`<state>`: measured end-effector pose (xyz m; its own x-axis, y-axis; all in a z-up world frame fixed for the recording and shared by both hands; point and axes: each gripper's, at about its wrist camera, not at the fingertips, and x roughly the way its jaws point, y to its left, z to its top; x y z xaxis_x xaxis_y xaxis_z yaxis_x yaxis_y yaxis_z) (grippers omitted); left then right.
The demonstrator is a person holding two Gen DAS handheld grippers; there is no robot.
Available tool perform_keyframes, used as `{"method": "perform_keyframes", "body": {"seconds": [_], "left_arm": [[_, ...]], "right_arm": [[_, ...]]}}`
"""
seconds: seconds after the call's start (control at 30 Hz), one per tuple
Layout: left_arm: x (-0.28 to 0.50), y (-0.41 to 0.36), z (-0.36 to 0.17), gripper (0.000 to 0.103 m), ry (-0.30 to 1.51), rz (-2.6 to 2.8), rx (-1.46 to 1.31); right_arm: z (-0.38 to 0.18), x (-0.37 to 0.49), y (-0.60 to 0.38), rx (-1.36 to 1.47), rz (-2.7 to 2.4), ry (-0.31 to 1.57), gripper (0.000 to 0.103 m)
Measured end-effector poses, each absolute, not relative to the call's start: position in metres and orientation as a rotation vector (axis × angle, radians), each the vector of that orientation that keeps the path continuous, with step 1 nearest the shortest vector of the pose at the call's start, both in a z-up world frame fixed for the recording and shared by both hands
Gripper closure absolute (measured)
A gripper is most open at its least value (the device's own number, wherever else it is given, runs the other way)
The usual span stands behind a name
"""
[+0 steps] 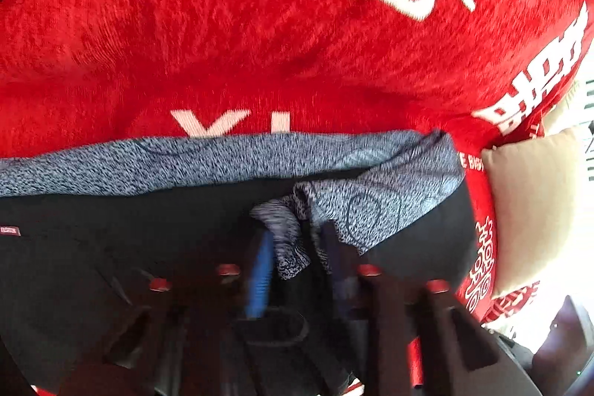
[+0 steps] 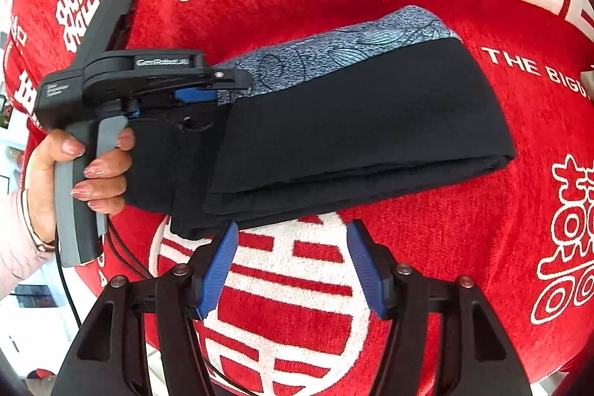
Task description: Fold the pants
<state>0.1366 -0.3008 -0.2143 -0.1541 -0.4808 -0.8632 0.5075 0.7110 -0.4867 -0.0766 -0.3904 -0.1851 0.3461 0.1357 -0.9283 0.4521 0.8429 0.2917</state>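
Red plush cloth (image 2: 427, 173) with white woven characters covers the surface; on it the Latin letters "THE BIG" can be read at the right of the right wrist view before the line is cut off, and an "X" with a bar beside it shows in the left wrist view. The pants (image 2: 352, 136) lie on this cloth folded into a long, thick bundle — smooth black fabric outside, with a band of blue-grey speckled fabric (image 2: 334, 51) printed in thin looping lines along the far edge. A small red tag (image 1: 10, 231) is sewn on the black part; its writing is too blurred to read.

The left gripper (image 2: 219, 95), a black body marked "GenRobot.AI", is held in a hand (image 2: 74, 169) with a pale sleeve. Its blue-padded jaws are pinched narrow on a bunched tuft of the speckled fabric, seen between the pads in its own, motion-blurred view.

The right gripper (image 2: 293, 266) hangs just beside the near edge of the bundle — its ribbed blue pads (image 2: 219, 270) stand apart with only cloth behind them.

A beige cushion (image 1: 531, 210) sits at the cloth's edge.
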Motion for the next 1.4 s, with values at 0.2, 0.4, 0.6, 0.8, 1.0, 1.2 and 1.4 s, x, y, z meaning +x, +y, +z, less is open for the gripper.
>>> {"method": "perform_keyframes", "body": {"seconds": [0.2, 0.4, 0.6, 0.8, 1.0, 1.2, 1.4], "left_arm": [[0.159, -0.309, -0.205, 0.092, 1.429, -0.837, 0.052], [0.153, -0.296, -0.203, 0.091, 1.407, -0.728, 0.179], [0.128, -0.296, -0.174, 0.038, 1.364, -0.710, 0.199], [0.094, -0.329, -0.165, 0.035, 1.320, -0.739, 0.198], [0.063, -0.339, -0.205, 0.035, 1.355, -0.648, 0.339], [0.057, -0.309, -0.219, 0.033, 1.386, -0.610, 0.301], [0.046, -0.306, -0.209, 0.030, 1.351, -0.564, 0.331]], "right_arm": [[-0.180, -0.079, -0.404, 0.576, -0.259, 1.192, 0.038], [-0.168, -0.078, -0.433, 0.570, -0.324, 1.140, 0.038], [-0.164, -0.057, -0.516, 0.601, -0.467, 1.065, 0.055], [-0.183, -0.009, -0.557, 0.574, -0.494, 1.089, 0.066], [-0.213, 0.004, -0.520, 0.520, -0.368, 1.160, 0.065], [-0.202, -0.039, -0.505, 0.647, -0.324, 1.145, 0.063], [-0.184, -0.071, -0.482, 0.596, -0.304, 1.169, 0.053]]}}
